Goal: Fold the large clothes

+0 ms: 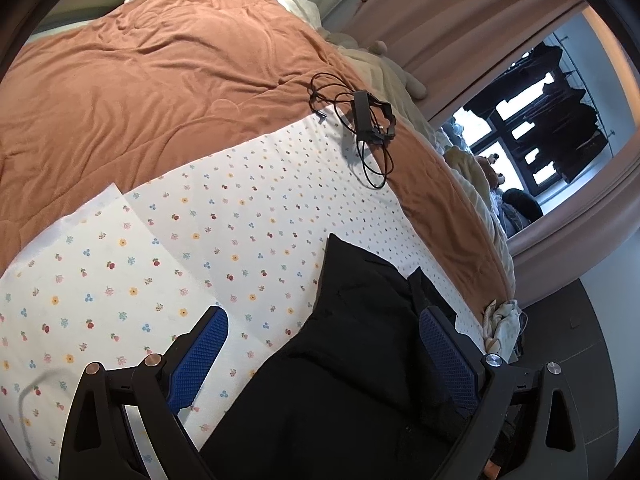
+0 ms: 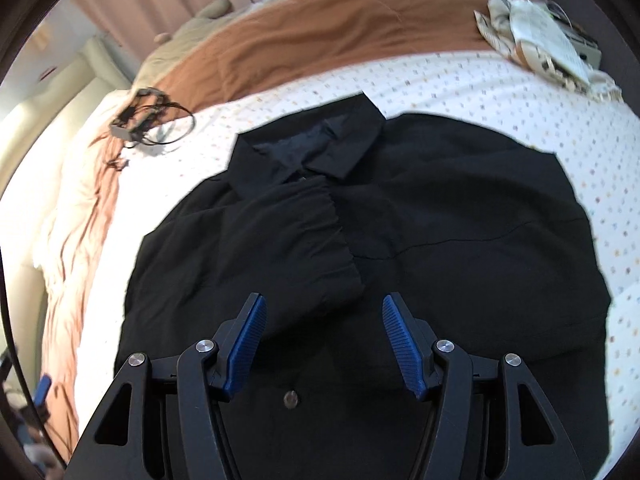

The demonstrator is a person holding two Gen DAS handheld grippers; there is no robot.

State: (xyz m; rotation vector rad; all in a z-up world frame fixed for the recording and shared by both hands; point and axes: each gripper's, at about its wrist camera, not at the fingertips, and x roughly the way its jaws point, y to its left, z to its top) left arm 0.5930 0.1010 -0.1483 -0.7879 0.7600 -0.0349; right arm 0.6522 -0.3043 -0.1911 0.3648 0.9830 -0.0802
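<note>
Right wrist view is showing the right gripper (image 2: 322, 340) hanging jaws apart, gripping nothing, over the black jacket (image 2: 440, 232) lying flat on the floral sheet (image 2: 500, 92) near the bed's foot edge. The gathered sleeve cuff (image 2: 340, 240) is lying straight ahead, sleeve running diagonally across the matte, soft chest. The left gripper (image 1: 324, 356) is also standing open, straddling the jacket's edge.

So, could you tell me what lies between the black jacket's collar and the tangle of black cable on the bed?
Only bare floral sheet separates the collar of the black jacket from the black cable; the right wrist view shows it.
</note>
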